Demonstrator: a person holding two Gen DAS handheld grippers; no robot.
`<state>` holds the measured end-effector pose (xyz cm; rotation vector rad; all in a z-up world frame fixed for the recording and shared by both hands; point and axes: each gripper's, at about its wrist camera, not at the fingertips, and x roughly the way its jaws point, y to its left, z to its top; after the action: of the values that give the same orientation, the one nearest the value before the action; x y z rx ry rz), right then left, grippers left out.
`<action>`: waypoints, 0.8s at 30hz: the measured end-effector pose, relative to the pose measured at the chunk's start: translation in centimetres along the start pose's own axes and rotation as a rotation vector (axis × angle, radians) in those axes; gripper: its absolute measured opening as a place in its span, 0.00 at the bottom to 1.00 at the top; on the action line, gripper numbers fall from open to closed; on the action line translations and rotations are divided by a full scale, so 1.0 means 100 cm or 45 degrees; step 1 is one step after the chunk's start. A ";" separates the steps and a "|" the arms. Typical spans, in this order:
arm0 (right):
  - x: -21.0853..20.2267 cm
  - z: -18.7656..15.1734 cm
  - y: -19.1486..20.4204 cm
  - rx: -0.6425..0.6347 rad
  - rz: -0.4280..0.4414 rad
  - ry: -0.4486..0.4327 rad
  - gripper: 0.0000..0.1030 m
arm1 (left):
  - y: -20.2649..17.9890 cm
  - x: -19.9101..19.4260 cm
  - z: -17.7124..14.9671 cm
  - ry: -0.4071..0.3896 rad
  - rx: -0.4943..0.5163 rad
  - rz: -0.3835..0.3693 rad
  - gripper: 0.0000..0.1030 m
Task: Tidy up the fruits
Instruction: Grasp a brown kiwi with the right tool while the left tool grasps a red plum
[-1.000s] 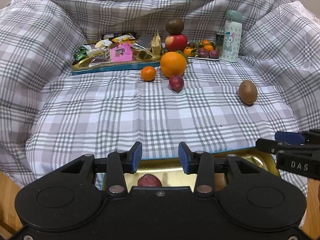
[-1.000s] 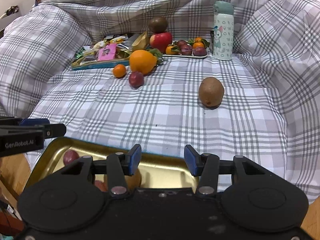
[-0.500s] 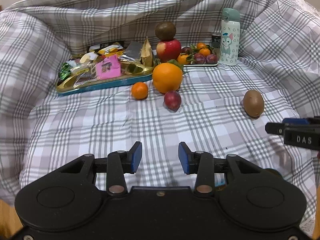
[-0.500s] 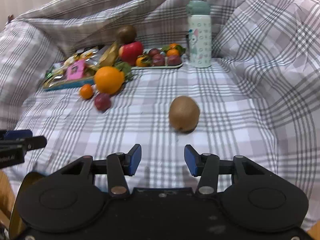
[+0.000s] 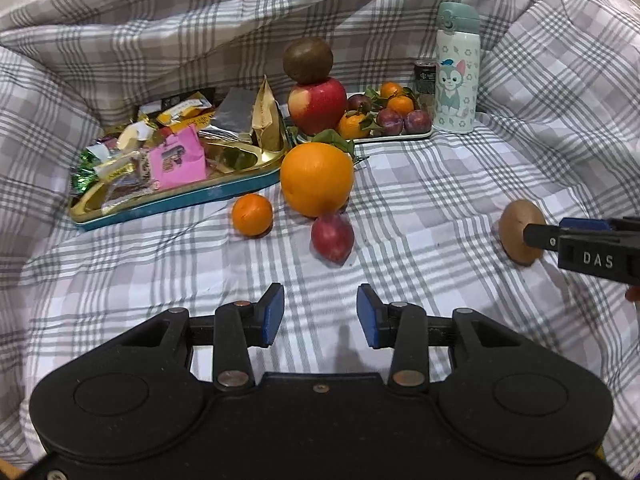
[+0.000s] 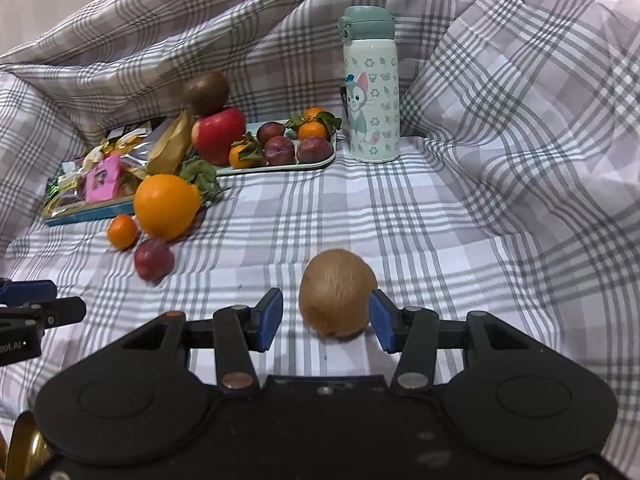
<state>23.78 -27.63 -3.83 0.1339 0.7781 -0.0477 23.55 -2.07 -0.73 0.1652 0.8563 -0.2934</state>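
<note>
On the checked cloth lie a brown kiwi (image 6: 336, 292), a red plum (image 5: 332, 238), a big orange (image 5: 317, 179) and a small mandarin (image 5: 252, 215). My right gripper (image 6: 326, 320) is open around the kiwi. The fruit sits close to the right pad, with a clear gap at the left pad. My left gripper (image 5: 320, 314) is open and empty, just short of the plum. In the left wrist view the right gripper's fingers (image 5: 540, 236) partly cover the kiwi (image 5: 516, 224). The plum (image 6: 153, 259) and orange (image 6: 166, 206) also show in the right wrist view.
At the back a pale fruit tray (image 6: 280, 165) holds plums and mandarins beside a red apple (image 6: 218, 136) with a kiwi (image 6: 206, 88) on top. A mint bottle (image 6: 372, 88) stands to its right. A gold snack tray (image 5: 176, 204) is back left. A gold tray's corner (image 6: 24, 440) shows near me.
Both grippers have moved forward over the cloth, leaving the near gold tray behind. The kiwi, earlier ahead of the right gripper, now sits between its fingers. The plum is nearer the left gripper.
</note>
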 end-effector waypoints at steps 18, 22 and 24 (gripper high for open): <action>0.036 0.006 -0.005 -0.032 -0.070 -0.034 0.51 | 0.004 0.065 0.034 0.067 -0.063 -0.059 0.47; 0.043 0.004 -0.009 -0.027 -0.085 -0.030 0.52 | -0.001 0.072 0.035 0.073 -0.049 -0.055 0.47; 0.047 0.004 -0.013 -0.005 -0.075 -0.012 0.52 | -0.002 0.075 0.036 0.069 -0.049 -0.050 0.47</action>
<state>27.25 -28.91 -6.97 0.1067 0.7725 -0.1022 30.72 -4.60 -4.07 0.1213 0.9188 -0.3104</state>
